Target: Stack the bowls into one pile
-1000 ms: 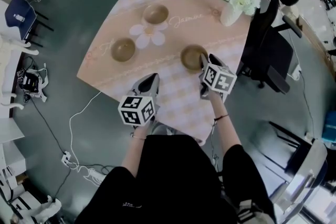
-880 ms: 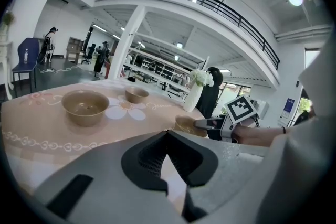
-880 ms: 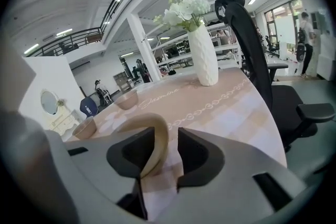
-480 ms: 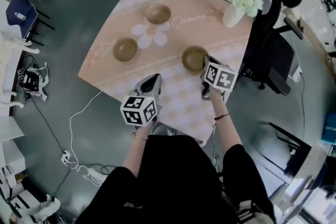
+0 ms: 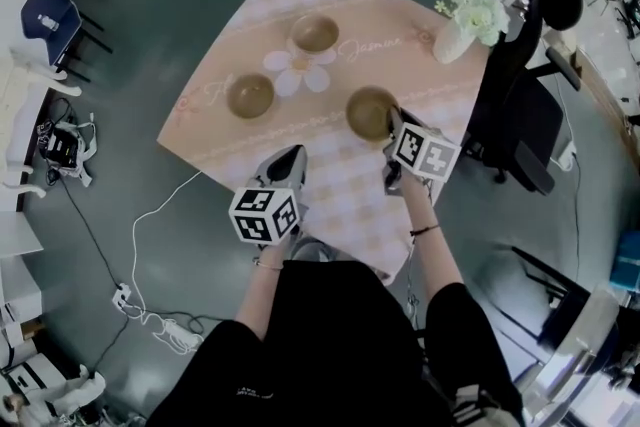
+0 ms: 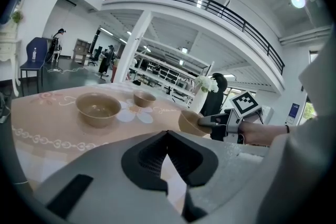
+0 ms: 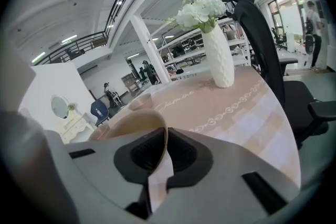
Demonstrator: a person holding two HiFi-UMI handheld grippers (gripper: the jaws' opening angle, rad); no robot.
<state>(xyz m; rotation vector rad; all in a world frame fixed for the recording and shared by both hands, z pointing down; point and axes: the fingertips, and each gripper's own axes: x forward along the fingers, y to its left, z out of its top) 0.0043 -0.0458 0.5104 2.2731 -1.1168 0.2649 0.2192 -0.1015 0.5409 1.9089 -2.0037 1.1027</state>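
Currently, right gripper [image 5: 392,122]: its jaws had just been closing and stood narrow, pinched on the near rim of the nearest bowl [image 5: 370,111], with the bowl's wall between the pads.
Left gripper [image 5: 288,158]: its jaws were together with nothing between them, over the table [image 5: 330,190] near the front edge and apart from every bowl.
Nearest bowl: it sat at the table's right part; no view showed whether its base had left the cloth.
Other bowls: the left bowl [image 5: 250,95] and the far bowl [image 5: 314,34] stood upright, empty and well apart.
Step in hand: this was judged to be the lift of the gripped bowl toward one of the other two.
Doing it well: a one-sided rim pinch would likely let the bowl droop. It needed to be kept level, raised clear of the target's rim, centred above it and lowered before release. The idle left gripper could have steadied the target.
Head view alone: it gave the spacing of all three bowls and the vase [image 5: 452,40] at the far right corner.
Right gripper view alone: it showed the rim seated between the pads.
Left gripper view alone: it showed the pinched bowl side-on at the right gripper's tips, and its own jaws meeting.
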